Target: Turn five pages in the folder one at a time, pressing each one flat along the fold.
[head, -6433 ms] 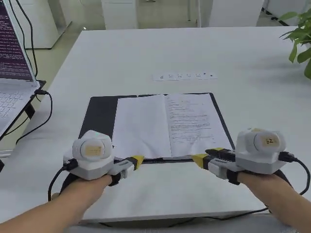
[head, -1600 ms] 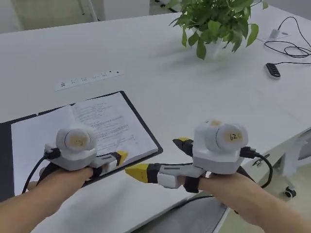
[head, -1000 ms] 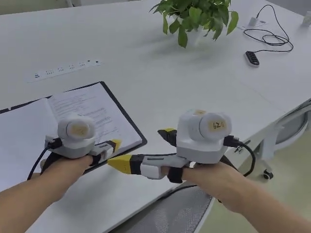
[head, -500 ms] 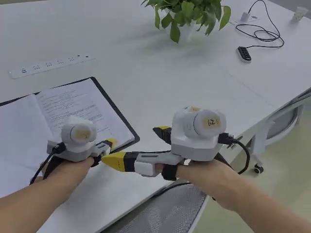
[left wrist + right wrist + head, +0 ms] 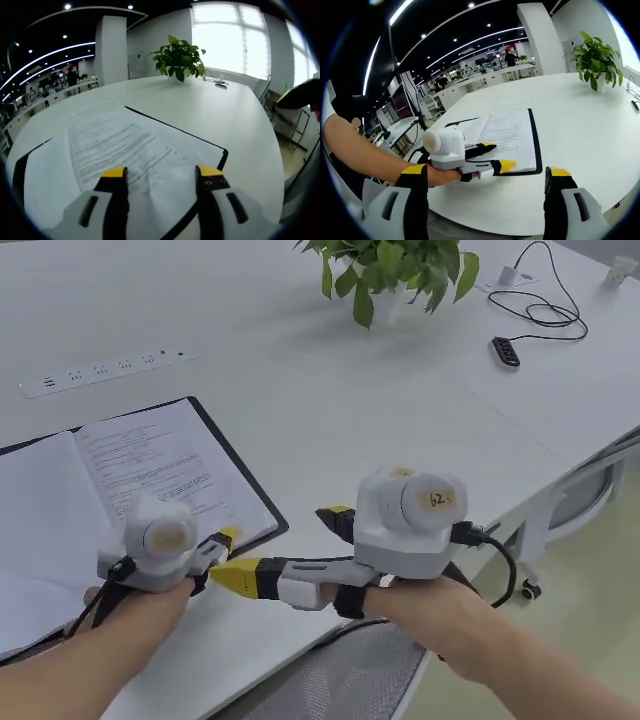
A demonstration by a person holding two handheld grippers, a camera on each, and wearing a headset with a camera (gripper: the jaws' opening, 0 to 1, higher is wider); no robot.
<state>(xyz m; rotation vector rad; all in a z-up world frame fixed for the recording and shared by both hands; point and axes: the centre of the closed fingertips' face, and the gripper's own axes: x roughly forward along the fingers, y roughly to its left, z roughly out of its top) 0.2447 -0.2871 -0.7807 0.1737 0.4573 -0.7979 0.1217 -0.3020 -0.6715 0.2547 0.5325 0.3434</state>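
- The left hand-held gripper (image 5: 162, 172) hung empty, jaws spread, over the near right corner of the folder (image 5: 534, 142);
- the right hand-held gripper (image 5: 486, 170), jaws wide apart and holding nothing, hovered just off the folder's right edge, above the desk (image 5: 350, 410);
- the folder lay open, printed page (image 5: 150, 465) on its right half;
- judged best: nip only the top sheet at that corner, carry it over slowly, then press along the fold.

Right claw (image 5: 287, 543) white, yellow-tipped, black cable (image 5: 497, 552), sticker (image 5: 438, 500) perhaps 62
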